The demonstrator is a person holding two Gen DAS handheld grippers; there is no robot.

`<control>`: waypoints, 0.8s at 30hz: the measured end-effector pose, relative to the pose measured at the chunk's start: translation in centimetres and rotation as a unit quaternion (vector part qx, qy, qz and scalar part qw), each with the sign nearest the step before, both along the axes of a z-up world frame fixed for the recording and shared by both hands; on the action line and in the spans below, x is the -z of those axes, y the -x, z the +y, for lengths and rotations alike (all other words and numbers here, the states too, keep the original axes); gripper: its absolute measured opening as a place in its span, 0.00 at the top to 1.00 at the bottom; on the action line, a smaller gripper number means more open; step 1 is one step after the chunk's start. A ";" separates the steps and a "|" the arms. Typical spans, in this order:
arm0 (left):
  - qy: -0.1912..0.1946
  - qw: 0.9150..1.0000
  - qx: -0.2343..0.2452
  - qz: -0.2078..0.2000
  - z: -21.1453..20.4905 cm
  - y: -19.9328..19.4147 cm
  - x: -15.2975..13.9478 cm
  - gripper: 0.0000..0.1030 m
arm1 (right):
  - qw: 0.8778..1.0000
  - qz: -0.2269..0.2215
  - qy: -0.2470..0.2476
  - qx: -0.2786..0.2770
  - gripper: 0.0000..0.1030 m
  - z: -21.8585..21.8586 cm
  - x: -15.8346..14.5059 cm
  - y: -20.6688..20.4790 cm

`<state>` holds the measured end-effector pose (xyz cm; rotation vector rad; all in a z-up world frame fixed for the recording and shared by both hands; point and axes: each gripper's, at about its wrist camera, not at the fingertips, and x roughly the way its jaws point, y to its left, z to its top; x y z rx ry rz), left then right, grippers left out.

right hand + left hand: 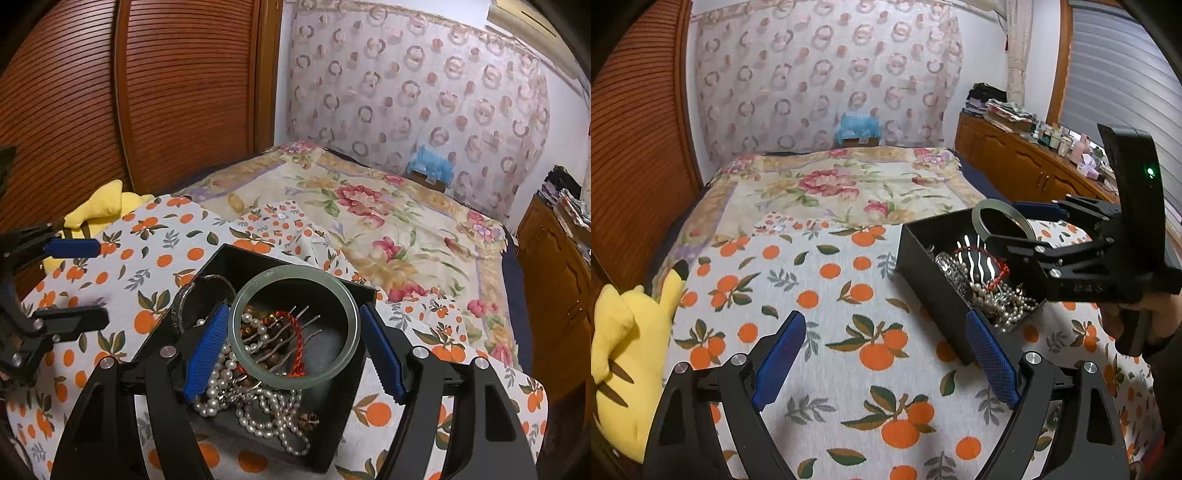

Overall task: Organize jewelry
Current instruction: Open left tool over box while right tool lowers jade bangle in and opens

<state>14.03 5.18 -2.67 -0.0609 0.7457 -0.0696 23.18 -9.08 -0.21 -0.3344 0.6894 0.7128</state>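
One black jewelry box [343,373], one green jade bangle [293,328], one yellow plush toy [624,354], two tongs [886,362]

Your bed [849,184] wears a floral cover; over it lies an orange-print cloth [849,295], carrying the black box [334,387] and a yellow plush [624,350].

The bed [827,184] wears a floral blanket and an orange-print sheet [849,332]. Behind the bed hangs a curtain [827,74] with ring pattern; left of the bed stands a slatted wooden door [166,92], right of the bed a cluttered wooden cabinet [1015,162]
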 end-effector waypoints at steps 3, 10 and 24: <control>0.002 1.000 -0.001 0.002 0.0 0.5 0.3 0.18 | 1.000 -0.004 0.001 -0.001 0.27 0.2 0.1 0.1; 0.007 1.000 0.000 0.005 -0.3 1.5 0.8 0.18 | 1.000 -0.023 -0.009 0.006 0.27 -0.9 -1.0 1.8; 0.019 0.999 0.028 0.006 -2.8 5.8 2.3 0.18 | 1.000 -0.007 -0.021 -0.004 0.39 -5.6 -0.4 12.2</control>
